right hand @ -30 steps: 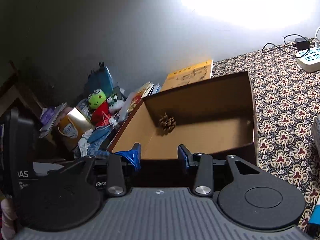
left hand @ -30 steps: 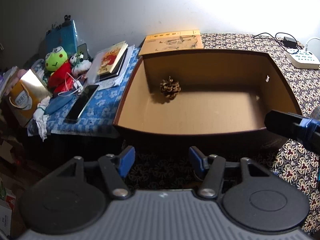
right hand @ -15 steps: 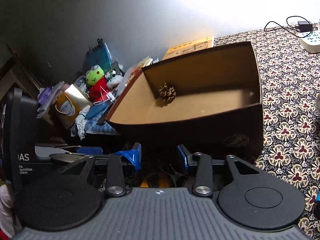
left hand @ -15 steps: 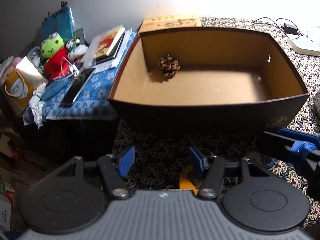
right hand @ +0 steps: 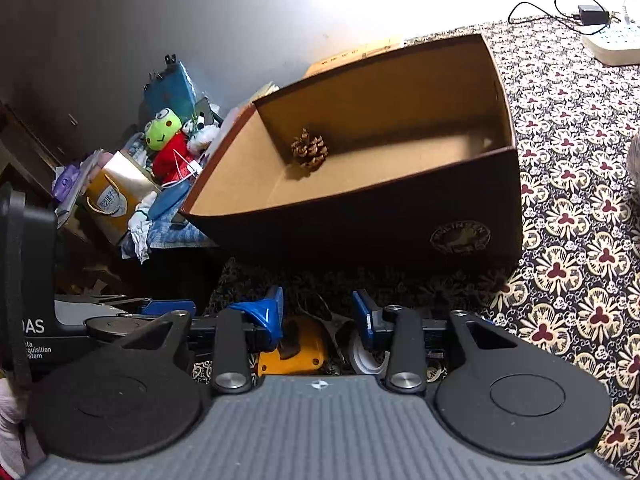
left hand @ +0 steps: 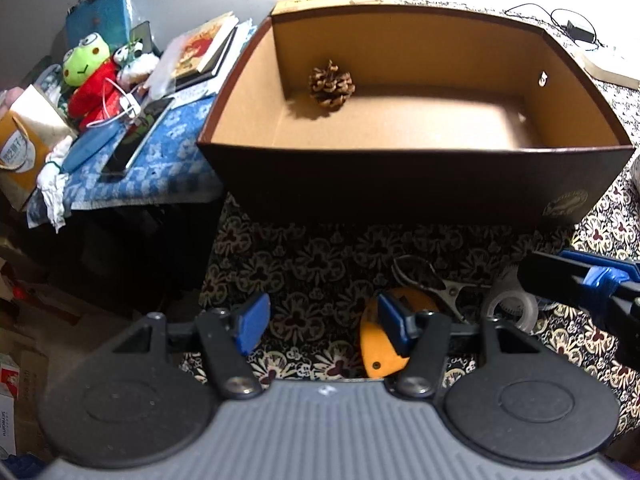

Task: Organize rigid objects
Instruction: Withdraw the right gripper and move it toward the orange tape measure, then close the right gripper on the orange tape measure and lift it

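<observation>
A dark cardboard box [left hand: 400,184] [right hand: 360,232] stands open on the patterned tablecloth, with one pinecone [left hand: 331,85] [right hand: 309,149] near its back left corner. In front of the box lie an orange tool [left hand: 376,354] [right hand: 294,354], a dark clip-like piece [left hand: 416,274] and a clear tape roll [left hand: 510,306] [right hand: 362,354]. My left gripper [left hand: 322,324] hangs open over the cloth, its right finger partly covering the orange tool. My right gripper [right hand: 318,318] [left hand: 592,284] is just to the right; its jaws are closing, with the orange tool lower down in the gap, untouched.
Left of the box a low side table with a blue cloth [left hand: 176,152] carries a frog plush [left hand: 86,66], a phone [left hand: 136,136], books [left hand: 204,48] and a gold paper bag [left hand: 24,140]. A power strip [right hand: 612,40] with cables lies far right.
Both grippers have sunk and tipped downward toward the near side of the box. The orange tool, clip piece and tape roll have come into view. The right jaws have narrowed.
</observation>
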Motion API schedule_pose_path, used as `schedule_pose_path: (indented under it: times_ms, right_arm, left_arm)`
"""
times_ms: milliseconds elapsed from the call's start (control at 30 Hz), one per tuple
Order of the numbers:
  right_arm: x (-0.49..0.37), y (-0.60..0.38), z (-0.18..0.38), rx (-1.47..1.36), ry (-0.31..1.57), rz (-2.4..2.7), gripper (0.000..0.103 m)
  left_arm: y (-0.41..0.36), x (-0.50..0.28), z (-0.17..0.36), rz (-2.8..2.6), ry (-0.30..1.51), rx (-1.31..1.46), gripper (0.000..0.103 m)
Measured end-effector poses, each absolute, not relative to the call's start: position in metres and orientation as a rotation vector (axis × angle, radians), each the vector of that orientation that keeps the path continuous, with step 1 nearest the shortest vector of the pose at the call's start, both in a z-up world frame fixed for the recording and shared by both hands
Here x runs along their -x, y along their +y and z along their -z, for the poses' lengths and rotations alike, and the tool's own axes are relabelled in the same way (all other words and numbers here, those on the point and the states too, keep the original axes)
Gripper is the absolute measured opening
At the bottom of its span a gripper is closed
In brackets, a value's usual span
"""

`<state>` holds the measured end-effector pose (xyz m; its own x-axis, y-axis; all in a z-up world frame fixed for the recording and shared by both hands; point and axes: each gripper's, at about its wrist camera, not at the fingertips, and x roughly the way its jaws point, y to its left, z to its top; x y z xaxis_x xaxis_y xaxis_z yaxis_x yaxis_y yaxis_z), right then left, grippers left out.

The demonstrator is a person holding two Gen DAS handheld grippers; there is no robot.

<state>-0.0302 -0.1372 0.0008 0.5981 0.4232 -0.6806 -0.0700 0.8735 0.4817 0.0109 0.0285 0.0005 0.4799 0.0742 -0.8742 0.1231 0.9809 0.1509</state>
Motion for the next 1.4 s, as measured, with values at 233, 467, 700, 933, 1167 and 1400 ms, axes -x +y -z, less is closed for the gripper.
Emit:
schedule_pose_path:
  times_ms: [233, 467, 700, 933, 1167, 1400]
  right_arm:
    - [0.025, -0.135, 0.004, -0.436, 0.916, -0.270, 0.020]
    - [0.015, -0.127, 0.011, -0.453, 0.944, -0.261, 0.020]
    - [0.011, -0.123, 0.018, -0.482, 0.963, -0.231, 0.020]
    - [0.011, -0.122, 0.025, -0.511, 0.999, -0.200, 0.020]
    - [0.009, -0.114, 0.038, -0.563, 1.075, -0.259, 0.021]
    - [-0.004, -0.100, 0.049, -0.555, 1.155, -0.278, 0.022]
  left_arm:
    - [0.036, -0.016, 0.009, 0.051, 1.109, -0.202, 0.060]
    - [0.042, -0.023, 0.019, 0.076, 1.136, -0.210, 0.060]
    - [0.048, -0.033, 0.024, 0.115, 1.144, -0.228, 0.060]
    - [0.060, -0.037, 0.026, 0.206, 1.132, -0.220, 0.060]
    - [0.080, -0.022, 0.029, 0.441, 1.121, -0.167, 0.060]
    - [0.071, -0.010, 0.035, 0.606, 1.115, -0.118, 0.064]
